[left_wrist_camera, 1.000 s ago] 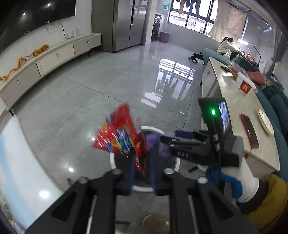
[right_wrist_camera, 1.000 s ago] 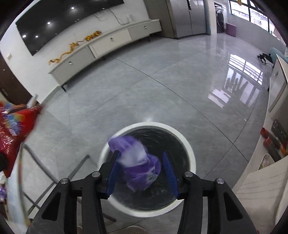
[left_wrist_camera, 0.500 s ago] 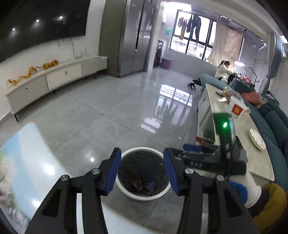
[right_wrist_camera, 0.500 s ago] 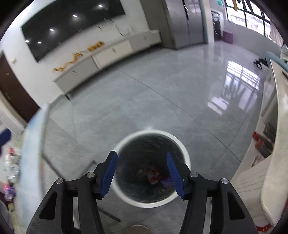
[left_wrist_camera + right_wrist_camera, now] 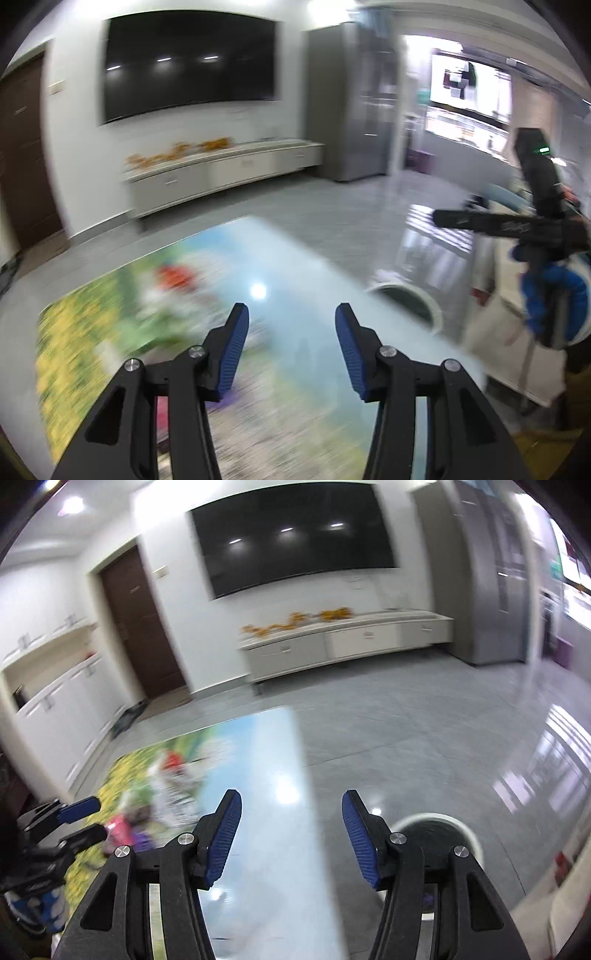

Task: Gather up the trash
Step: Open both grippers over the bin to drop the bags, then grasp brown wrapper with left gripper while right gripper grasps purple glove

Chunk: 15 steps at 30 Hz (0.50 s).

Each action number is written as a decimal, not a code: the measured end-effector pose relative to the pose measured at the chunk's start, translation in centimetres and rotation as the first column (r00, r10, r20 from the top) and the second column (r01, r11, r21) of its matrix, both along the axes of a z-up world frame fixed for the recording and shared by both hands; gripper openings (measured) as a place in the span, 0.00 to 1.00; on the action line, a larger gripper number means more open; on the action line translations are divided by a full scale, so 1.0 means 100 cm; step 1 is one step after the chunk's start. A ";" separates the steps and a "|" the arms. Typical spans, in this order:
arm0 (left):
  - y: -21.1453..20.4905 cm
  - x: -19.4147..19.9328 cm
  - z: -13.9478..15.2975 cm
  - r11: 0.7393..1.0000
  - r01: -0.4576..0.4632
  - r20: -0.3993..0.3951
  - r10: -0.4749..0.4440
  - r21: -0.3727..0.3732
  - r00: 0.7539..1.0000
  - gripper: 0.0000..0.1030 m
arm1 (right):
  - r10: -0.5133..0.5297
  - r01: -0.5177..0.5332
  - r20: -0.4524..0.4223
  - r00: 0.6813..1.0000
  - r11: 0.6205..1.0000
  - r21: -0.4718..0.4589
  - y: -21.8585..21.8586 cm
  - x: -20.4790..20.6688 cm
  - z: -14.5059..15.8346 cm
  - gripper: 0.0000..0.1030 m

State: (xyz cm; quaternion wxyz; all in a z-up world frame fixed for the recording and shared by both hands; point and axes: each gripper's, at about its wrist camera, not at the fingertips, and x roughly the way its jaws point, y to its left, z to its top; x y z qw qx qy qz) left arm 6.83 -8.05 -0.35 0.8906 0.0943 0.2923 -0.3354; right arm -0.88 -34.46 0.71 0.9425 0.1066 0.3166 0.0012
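Be careful now, because both views are smeared and the things on the table (image 5: 295, 280) are hard to tell apart. If you reach down while the picture is this unclear, you may close on the printed pattern of the table top instead of a real wrapper, or push a piece off the edge to the floor. The remaining trash seems to be the pink and purple scraps (image 5: 127, 832) on the flowered part of the table, near your left gripper (image 5: 86, 819) as the right camera sees it; I cannot say exactly what they are. A red blur (image 5: 177, 275) farther on the table may be trash or only print.

Your left gripper (image 5: 291, 350) has its jaws about half apart and nothing is between them. Your right gripper (image 5: 291, 834) is the same: half apart, empty, touching nothing. The bin (image 5: 443, 834) stands on the floor just beside the table edge, under your right gripper, so your way back to it is short.
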 end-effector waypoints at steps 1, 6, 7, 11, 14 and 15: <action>0.024 0.005 -0.008 0.998 -0.060 -0.011 0.060 0.005 0.998 0.46 | 0.031 -0.031 -0.006 1.000 1.000 0.001 0.011 0.008 0.000 0.53; 0.101 0.021 -0.053 0.971 -0.238 -0.140 0.235 0.001 0.962 0.46 | 0.216 -0.215 -0.087 0.973 0.976 0.016 0.084 0.051 -0.023 0.53; 0.110 0.024 -0.062 0.964 -0.264 -0.160 0.262 0.006 0.952 0.46 | 0.257 -0.256 -0.108 0.960 0.966 0.021 0.100 0.055 -0.033 0.53; 0.134 0.034 -0.088 0.948 -0.318 -0.244 0.305 -0.016 0.921 0.45 | 0.388 -0.388 -0.195 0.901 0.921 0.040 0.150 0.077 -0.067 0.53; 0.136 0.041 -0.098 0.945 -0.325 -0.269 0.304 -0.033 0.914 0.46 | 0.444 -0.447 -0.241 0.863 0.893 0.044 0.176 0.088 -0.087 0.53; 0.135 0.046 -0.100 0.945 -0.324 -0.278 0.301 -0.039 0.912 0.45 | 0.457 -0.462 -0.252 0.853 0.886 0.045 0.182 0.092 -0.092 0.53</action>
